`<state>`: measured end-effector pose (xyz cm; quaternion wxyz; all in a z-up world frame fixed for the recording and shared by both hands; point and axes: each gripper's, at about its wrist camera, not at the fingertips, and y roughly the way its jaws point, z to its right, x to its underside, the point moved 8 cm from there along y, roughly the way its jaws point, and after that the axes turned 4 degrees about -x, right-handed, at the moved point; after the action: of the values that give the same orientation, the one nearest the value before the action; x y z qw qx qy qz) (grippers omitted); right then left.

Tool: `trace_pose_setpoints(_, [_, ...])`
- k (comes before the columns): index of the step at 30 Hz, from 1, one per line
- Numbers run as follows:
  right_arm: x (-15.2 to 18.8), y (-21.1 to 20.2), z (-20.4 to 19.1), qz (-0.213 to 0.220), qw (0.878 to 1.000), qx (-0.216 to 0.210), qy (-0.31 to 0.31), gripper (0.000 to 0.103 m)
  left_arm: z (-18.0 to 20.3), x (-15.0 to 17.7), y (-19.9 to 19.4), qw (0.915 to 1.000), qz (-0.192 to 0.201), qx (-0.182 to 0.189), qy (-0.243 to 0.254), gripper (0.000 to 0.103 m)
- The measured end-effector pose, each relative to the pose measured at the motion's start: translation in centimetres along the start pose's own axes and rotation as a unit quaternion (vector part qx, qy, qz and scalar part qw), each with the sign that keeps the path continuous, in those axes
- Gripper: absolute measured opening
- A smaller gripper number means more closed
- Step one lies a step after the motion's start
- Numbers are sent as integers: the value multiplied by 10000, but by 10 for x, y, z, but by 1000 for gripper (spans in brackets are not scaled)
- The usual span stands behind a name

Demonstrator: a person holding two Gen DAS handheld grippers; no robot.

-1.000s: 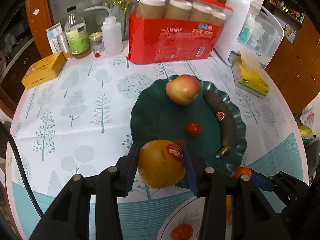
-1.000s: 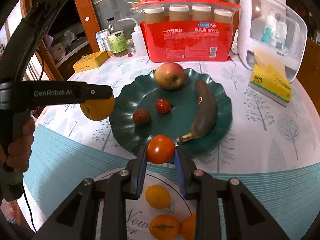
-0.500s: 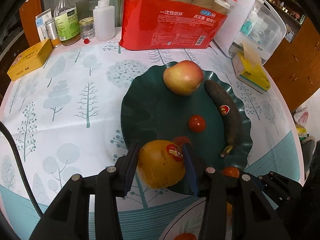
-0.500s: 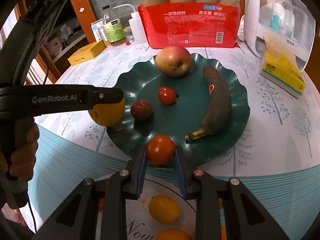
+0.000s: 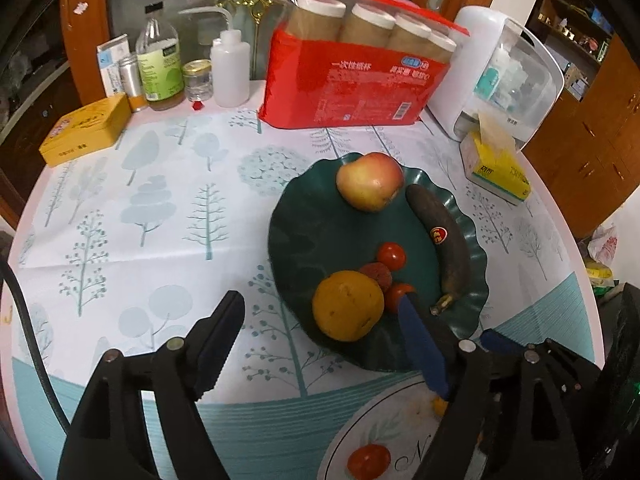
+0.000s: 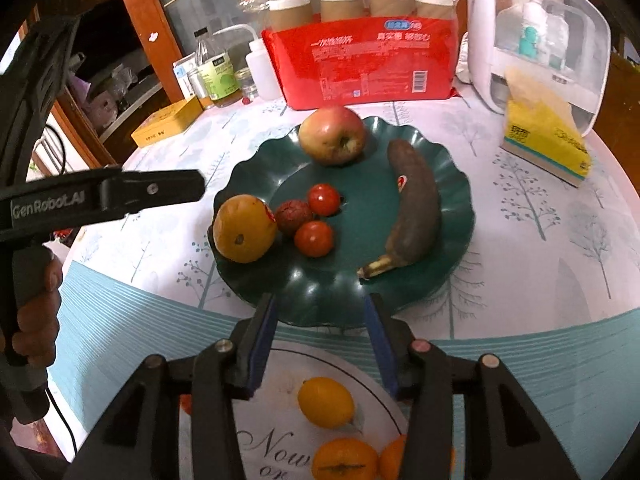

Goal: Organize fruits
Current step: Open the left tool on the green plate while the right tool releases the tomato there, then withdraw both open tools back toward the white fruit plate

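Note:
A dark green plate [image 6: 448, 184] [image 5: 296, 216] holds an apple [image 6: 332, 136], a dark banana [image 6: 414, 208], a lychee [image 6: 293, 216], two tomatoes [image 6: 314, 239] [image 6: 324, 199] and a big orange [image 6: 245, 228] [image 5: 347, 310]. My left gripper [image 5: 320, 320] is open and empty, its jaws either side of the orange near the plate's near edge. My right gripper [image 6: 320, 312] is open and empty above the plate's front rim. A white plate [image 6: 280, 440] below holds a lemon [image 6: 326, 402] and small oranges [image 6: 344, 460].
At the back stand a red pack of paper cups [image 6: 364, 60], a white dispenser box [image 6: 536, 32], a yellow tissue pack [image 6: 548, 140], bottles [image 5: 160, 64] and a yellow tin [image 5: 86, 130]. A tomato [image 5: 368, 462] lies on the white plate in the left wrist view.
My left gripper opened and let the big orange down on the green plate. My right gripper opened and left its tomato on the plate, then drew back slightly.

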<state>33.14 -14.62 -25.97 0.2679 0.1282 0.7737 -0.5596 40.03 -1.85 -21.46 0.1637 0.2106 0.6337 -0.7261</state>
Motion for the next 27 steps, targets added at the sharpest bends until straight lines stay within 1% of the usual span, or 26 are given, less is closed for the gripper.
trace_pose_setpoints(7, [3, -31, 8, 204, 9996, 111, 164, 46, 2, 15, -26, 10000, 50, -43, -22, 79])
trace_pose_setpoints(14, [14, -59, 20, 286, 9984, 216, 434, 46, 6, 31, -52, 9999, 145, -18, -37, 79])
trace_pose_setpoints(16, [20, -65, 23, 252, 9979, 254, 531, 47, 7, 36, -58, 9999, 152, -28, -7, 79])
trace_pose_setpoints(17, [23, -67, 26, 215, 9976, 281, 593, 51, 8, 40, -60, 9999, 140, -41, 3, 79])
trace_pose_setpoints(19, [29, -71, 31, 163, 9969, 302, 702, 56, 8, 48, -62, 9999, 102, -51, -11, 79])
trace_pose_setpoints(21, [35, -75, 34, 144, 9963, 259, 809, 56, 9, 55, -63, 10000, 40, -45, -38, 79])
trace_pose_setpoints(27, [55, -76, 44, -90, 9937, 207, 1095, 57, 13, 83, -59, 9998, -182, -29, -95, 79])
